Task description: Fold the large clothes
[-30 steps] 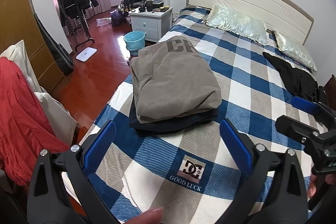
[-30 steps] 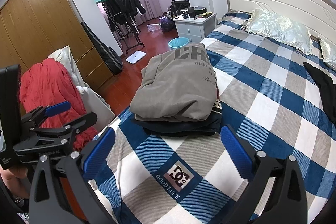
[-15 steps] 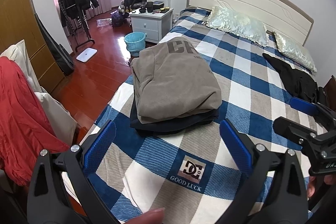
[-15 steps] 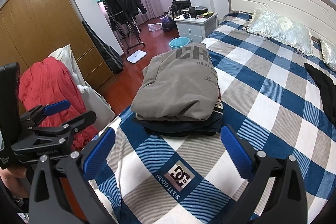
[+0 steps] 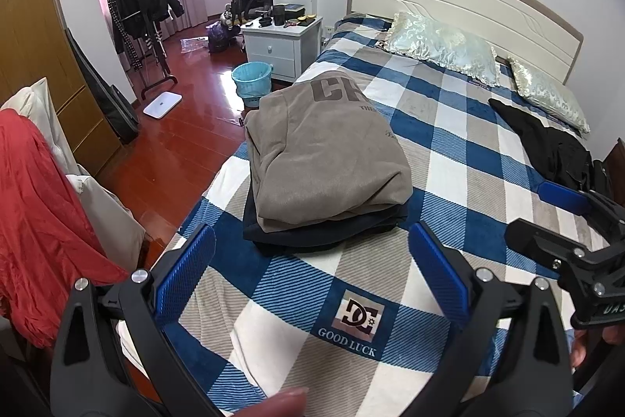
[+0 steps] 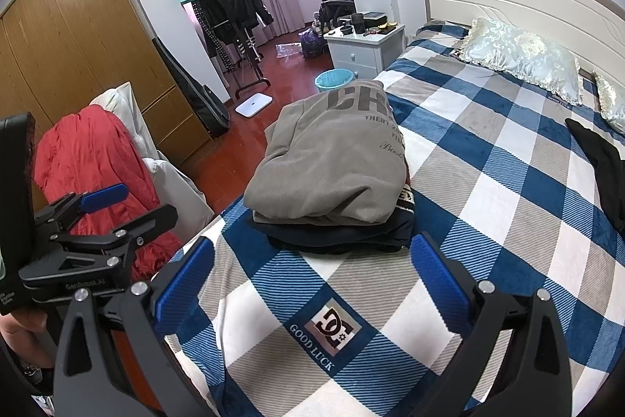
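Note:
A folded grey sweatshirt [image 5: 324,151] [image 6: 332,163] with dark lettering lies on top of a folded dark navy garment [image 5: 312,233] [image 6: 343,235] near the left edge of the checked bed [image 5: 449,143] [image 6: 488,182]. An unfolded black garment [image 5: 554,147] [image 6: 605,163] lies at the bed's right side. My left gripper [image 5: 312,276] is open over the blanket, short of the stack, with nothing between its blue pads. My right gripper [image 6: 312,280] is open too and holds nothing. Each gripper appears at the edge of the other's view.
A red garment [image 5: 35,221] [image 6: 101,167] hangs over pale items left of the bed. Beyond lie a red wood floor, a blue bin [image 5: 252,79], a white nightstand [image 5: 281,43], a clothes rack [image 6: 230,10] and a wardrobe [image 6: 78,38]. Two pillows [image 5: 441,45] sit at the headboard.
Both grippers have drifted very slightly; the views shift a little. The stack and other clothes have not moved, and both grippers stay open.

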The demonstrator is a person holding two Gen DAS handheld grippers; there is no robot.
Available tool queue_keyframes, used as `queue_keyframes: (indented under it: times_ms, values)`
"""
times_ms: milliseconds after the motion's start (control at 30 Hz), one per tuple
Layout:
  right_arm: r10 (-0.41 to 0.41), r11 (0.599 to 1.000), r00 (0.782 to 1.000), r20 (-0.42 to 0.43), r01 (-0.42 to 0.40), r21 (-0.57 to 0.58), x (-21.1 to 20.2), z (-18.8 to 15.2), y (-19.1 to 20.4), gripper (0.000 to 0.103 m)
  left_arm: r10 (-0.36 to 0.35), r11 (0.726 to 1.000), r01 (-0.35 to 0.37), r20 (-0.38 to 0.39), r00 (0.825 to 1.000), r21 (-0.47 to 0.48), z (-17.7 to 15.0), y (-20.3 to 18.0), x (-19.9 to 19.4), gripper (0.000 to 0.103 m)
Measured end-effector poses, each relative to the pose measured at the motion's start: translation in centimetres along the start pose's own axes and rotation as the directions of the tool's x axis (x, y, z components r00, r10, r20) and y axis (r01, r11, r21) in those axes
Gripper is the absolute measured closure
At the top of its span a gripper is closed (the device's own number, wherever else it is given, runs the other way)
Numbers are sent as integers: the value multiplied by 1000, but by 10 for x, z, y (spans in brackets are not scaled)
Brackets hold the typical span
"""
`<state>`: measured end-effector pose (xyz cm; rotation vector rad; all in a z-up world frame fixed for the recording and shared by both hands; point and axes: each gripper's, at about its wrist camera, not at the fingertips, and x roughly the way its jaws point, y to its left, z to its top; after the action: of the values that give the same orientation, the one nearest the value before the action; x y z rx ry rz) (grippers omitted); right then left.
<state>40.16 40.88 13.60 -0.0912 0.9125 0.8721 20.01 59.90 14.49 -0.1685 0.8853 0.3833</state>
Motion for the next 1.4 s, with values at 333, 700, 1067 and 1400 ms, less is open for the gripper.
queue_keyframes:
  times_ms: [333,700,1067,1400]
  values:
    - [-1,1000,1000,-1,1,0,-1,0,0,4,3,1000,-3,-1,1000,3,0,1,-1,6]
    - [-1,1000,1000,2,1,-1,0,-1,3,4,6,1000,-6,-2,1000,1,1,3,-3,7]
    - [-4,1000,1000,-2,4,7,-2,-8,2,4,64,998,-64,26,998,17,5,0,-21,7]
    - [1,1000,1000,2,-1,1,-4,-10,0,4,50,999,-50,9,999,9,4,-4,-24,7]
